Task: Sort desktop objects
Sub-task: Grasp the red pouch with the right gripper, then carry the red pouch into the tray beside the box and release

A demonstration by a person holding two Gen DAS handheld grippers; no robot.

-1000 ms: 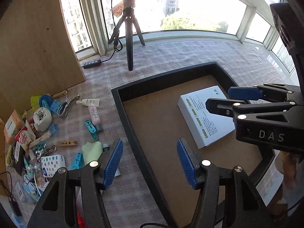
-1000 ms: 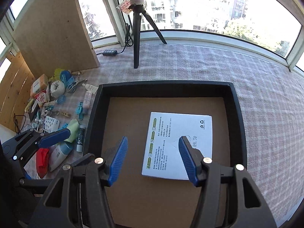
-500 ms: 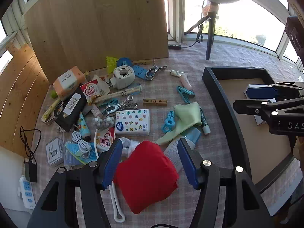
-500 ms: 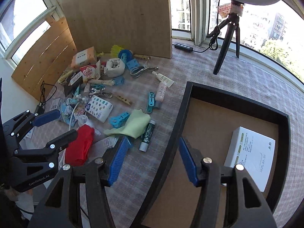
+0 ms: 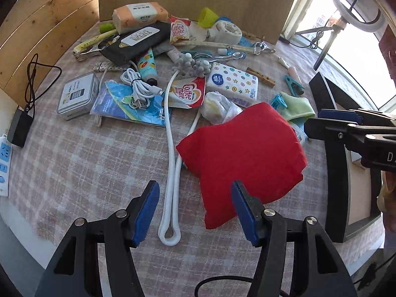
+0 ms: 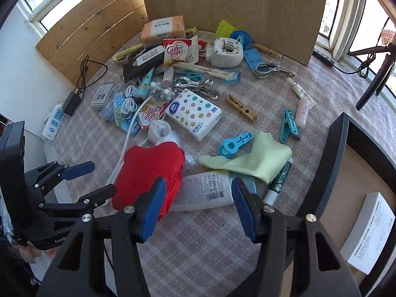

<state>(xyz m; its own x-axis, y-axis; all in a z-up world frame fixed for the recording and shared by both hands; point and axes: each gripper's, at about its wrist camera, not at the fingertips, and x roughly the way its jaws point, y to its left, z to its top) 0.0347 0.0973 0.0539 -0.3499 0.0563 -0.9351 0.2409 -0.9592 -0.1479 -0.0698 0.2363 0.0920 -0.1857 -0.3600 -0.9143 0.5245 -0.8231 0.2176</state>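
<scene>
We're barely started: only a white box (image 6: 368, 232) sits in the black tray (image 6: 334, 158); the pile stays on the surface (image 5: 99, 163). Left claw (image 5: 193, 208) gapes empty above the red pouch (image 5: 245, 153). Right claw (image 6: 196, 205), empty, hangs over the white tube (image 6: 203, 193), probably next.

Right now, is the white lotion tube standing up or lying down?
Lying down: the white lotion tube rests flat on the checked cloth, partly under the red pouch.
</scene>
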